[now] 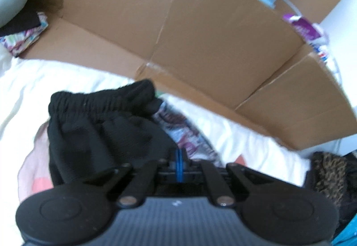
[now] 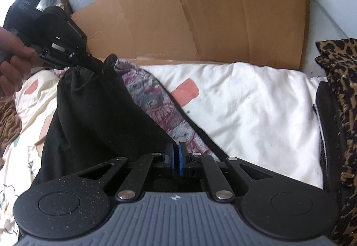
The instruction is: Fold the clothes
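Cardboard (image 2: 200, 23), a flattened box leaning behind the bed (image 2: 245, 101), formed the backdrop as I started on the clothes. White bedding with salmon patches covered the mattress, and a leopard-print heap (image 2: 341, 81) sat at its right edge, seemingly yet to be handled. A small folded patterned bundle (image 1: 24, 36) lay on the cardboard at far left, possibly finished work, though I could not be sure. By my judgement the job was in its early part: the black garment (image 2: 96, 116) was only being picked up, with no crease made in it. It looked soft and limp, bunched in gathers, with an elastic waistband (image 1: 93, 101) puckered along the top edge and a printed lining or second fabric (image 2: 165, 112) showing beside it. It hung between my two tools just above the bedding, its lower part trailing on it. My left tool (image 1: 179, 152) was closed, pinching the cloth near the waistband. My right tool (image 2: 175, 152) was likewise clamped on the garment's near edge.
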